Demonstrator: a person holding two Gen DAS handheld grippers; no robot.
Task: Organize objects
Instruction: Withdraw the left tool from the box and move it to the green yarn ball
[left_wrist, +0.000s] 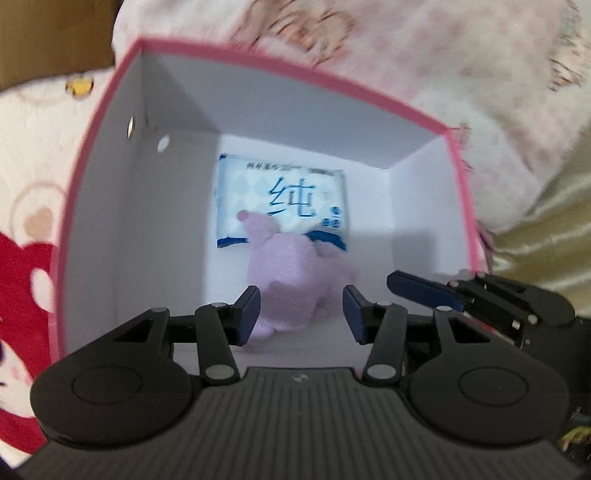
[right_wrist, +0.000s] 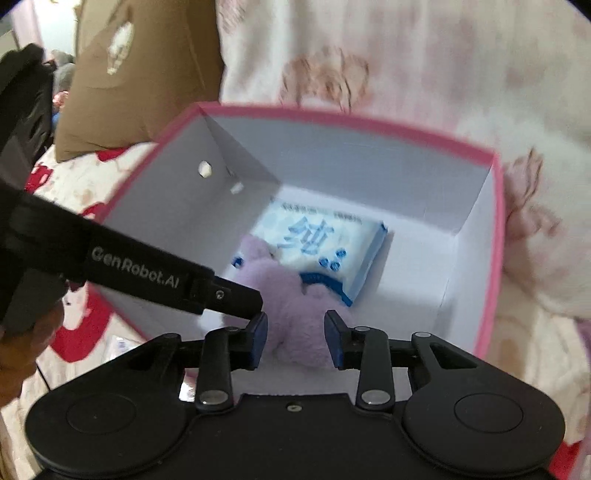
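Note:
A pink-rimmed box (left_wrist: 291, 72) with white inner walls sits on a bed. On its floor lie a blue and white tissue pack (left_wrist: 295, 195) and a purple plush toy (left_wrist: 295, 273) that partly covers the pack. My left gripper (left_wrist: 301, 314) is open above the box, its fingers either side of the toy and apart from it. In the right wrist view the same box (right_wrist: 496, 236), tissue pack (right_wrist: 325, 240) and plush toy (right_wrist: 291, 306) show. My right gripper (right_wrist: 295, 341) is open over the toy's near end.
A pale floral blanket (right_wrist: 406, 55) lies behind and around the box. A red and white patterned cover (left_wrist: 22, 266) lies to the left. A brown cardboard piece (right_wrist: 129, 81) stands at the back left. The left gripper's body (right_wrist: 147, 273) crosses the right view.

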